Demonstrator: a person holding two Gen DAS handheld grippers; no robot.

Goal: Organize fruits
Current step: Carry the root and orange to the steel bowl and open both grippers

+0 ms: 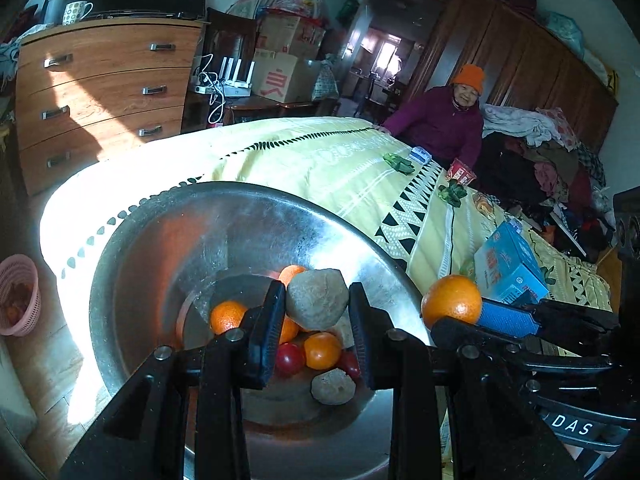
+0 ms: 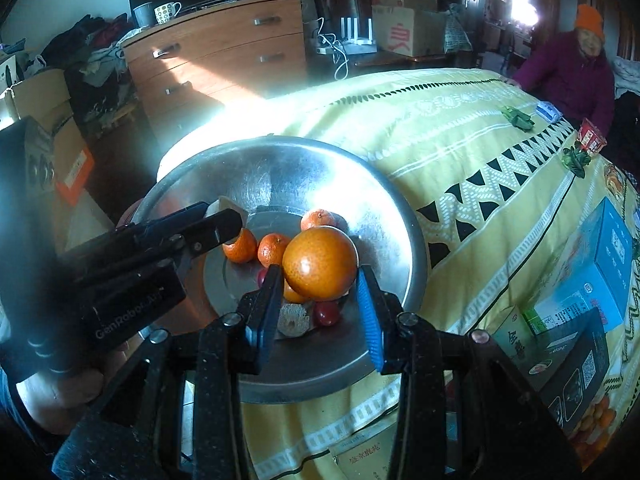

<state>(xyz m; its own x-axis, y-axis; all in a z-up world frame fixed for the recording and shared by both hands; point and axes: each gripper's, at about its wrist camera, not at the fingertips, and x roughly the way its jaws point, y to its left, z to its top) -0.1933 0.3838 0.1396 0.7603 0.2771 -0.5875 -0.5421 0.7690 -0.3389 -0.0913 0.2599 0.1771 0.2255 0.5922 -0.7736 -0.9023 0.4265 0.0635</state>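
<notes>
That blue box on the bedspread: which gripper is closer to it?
Right. The right gripper, holding a big orange, sits just in front of the blue box; the left gripper, holding a brown fruit, is over the metal bowl, farther away.

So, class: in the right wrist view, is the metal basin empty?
No: the metal basin already holds several small oranges, red fruits and a brownish fruit.

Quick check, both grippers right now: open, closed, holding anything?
Left gripper: closed on a brown kiwi, above the metal bowl.
Right gripper: closed on a large orange.
</notes>
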